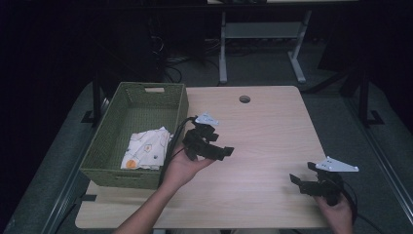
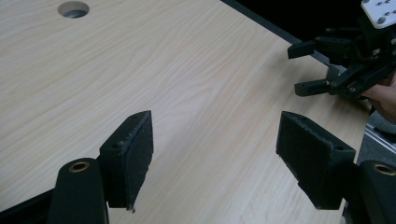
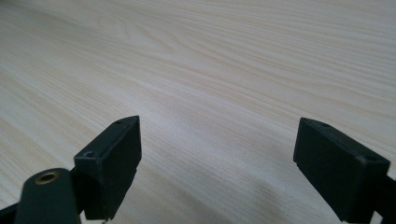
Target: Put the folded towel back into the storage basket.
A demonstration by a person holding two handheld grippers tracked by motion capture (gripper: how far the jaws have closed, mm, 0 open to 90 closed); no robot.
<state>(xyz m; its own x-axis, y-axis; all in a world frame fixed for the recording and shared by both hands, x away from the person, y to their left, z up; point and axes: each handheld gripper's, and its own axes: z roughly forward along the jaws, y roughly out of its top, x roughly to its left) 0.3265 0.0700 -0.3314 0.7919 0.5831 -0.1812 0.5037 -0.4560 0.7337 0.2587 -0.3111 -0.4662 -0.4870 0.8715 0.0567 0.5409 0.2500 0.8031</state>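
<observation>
Dark floor and desk legs surround a pale wooden table [image 1: 263,131], bare apart from a green woven basket [image 1: 104,146] standing on its left edge. A folded white cloth [image 1: 146,148] with orange and yellow shapes lies inside the basket, against the wall nearest the person and toward the basket's right side.

Just right of that wall, the left gripper [image 1: 214,151] hangs over the tabletop with its jaws spread wide and nothing between them; the left gripper view shows only bare wood between the two pads [image 2: 135,154]. It points away from the basket, toward the middle of the table, so the cloth lies behind it and to its left, on the far side of the basket wall, close by. The cloth's longer side runs roughly away from the person, along the basket's length.

Near the table's front right corner, well apart from the basket, the right gripper [image 1: 299,183] also stands open and empty, its jaws aimed left across the wood [image 3: 210,93]. In the left gripper view it appears farther off at the upper right [image 2: 310,67].

The left hand is plainly the nearer to the cloth. Any next reach for it would call for turning that gripper back over the basket rim and down, while the right would have to cross the whole table.
</observation>
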